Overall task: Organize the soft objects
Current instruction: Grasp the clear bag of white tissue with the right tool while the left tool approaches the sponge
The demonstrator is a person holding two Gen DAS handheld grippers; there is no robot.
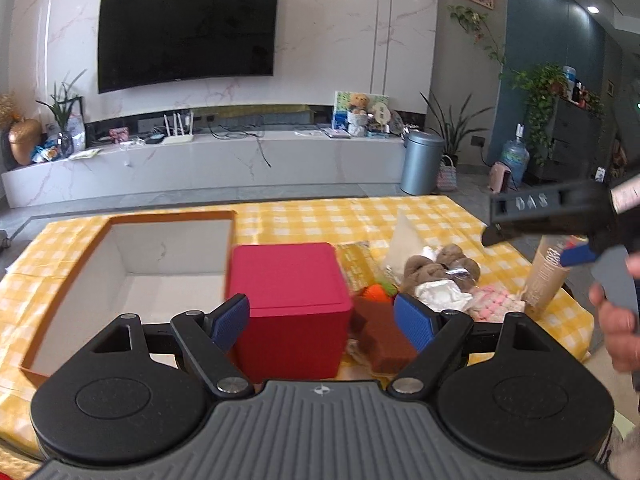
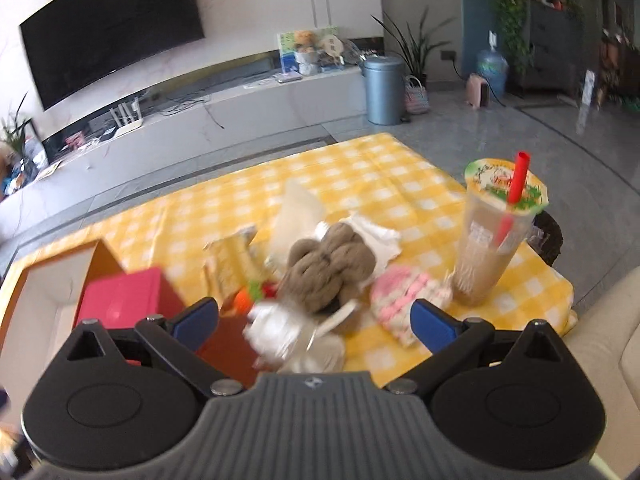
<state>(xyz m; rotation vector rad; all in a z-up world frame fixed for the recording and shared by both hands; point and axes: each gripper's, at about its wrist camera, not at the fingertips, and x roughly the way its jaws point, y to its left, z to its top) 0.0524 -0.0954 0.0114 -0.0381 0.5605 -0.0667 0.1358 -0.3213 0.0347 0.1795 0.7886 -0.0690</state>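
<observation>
Both hand-held grippers, left and right, gape empty; plush toy and knitted hat await the empty cardboard box.

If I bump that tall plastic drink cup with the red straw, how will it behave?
The tall plastic drink cup looks top-heavy on a narrow base, so probably tips easily. It appears nearly full, so likely heavy. The sealed film lid may limit spilling.

Colours and patterns on the table

Tablecloth: yellow-and-white check. Near box: red. Left open carton: orange outside, white inside. Plush toy: brown. Knitted item: pink and white. Cup: beige with red straw. Gripper pads: blue.
</observation>
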